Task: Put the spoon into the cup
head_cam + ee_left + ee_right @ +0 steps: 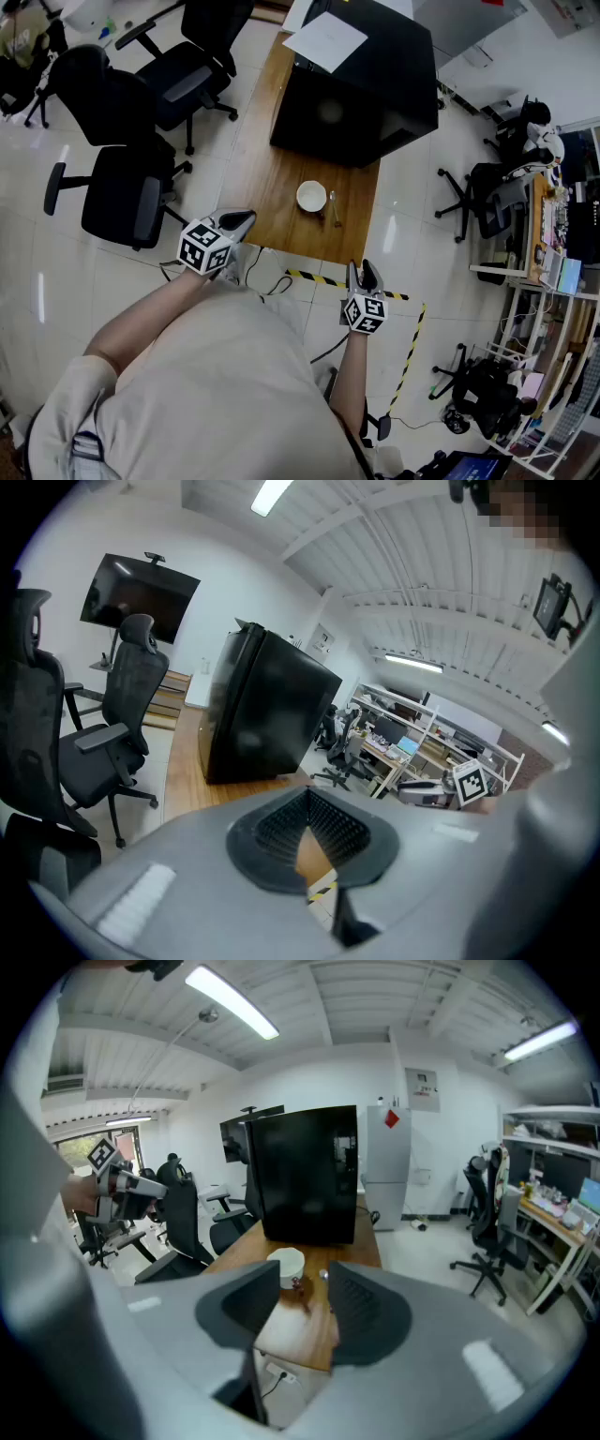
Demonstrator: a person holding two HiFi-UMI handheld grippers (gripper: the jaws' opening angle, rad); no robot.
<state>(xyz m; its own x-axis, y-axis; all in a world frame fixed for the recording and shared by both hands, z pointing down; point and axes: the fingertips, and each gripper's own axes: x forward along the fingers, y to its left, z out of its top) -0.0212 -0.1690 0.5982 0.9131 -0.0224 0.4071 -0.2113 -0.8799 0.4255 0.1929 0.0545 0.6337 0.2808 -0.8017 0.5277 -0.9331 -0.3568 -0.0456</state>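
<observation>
Shirt point(216, 394): pale beige, short sleeves, loose fit. Left gripper point(242, 221) and right gripper point(363, 270) are the same build: light grey moulded shells, dark ribbed pads point(361, 1312) lining the jaws, one white cube point(204, 247) with black square markers at the back of each. Each jaw shell carries a pale rectangular patch point(489, 1372) on its outer face, seen in both gripper views.

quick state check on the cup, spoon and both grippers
cup: upright on the table, no spoon in it
spoon: lying flat on the table beside the cup, untouched
left gripper: jaws together, nothing held
right gripper: jaws apart, nothing between them
</observation>
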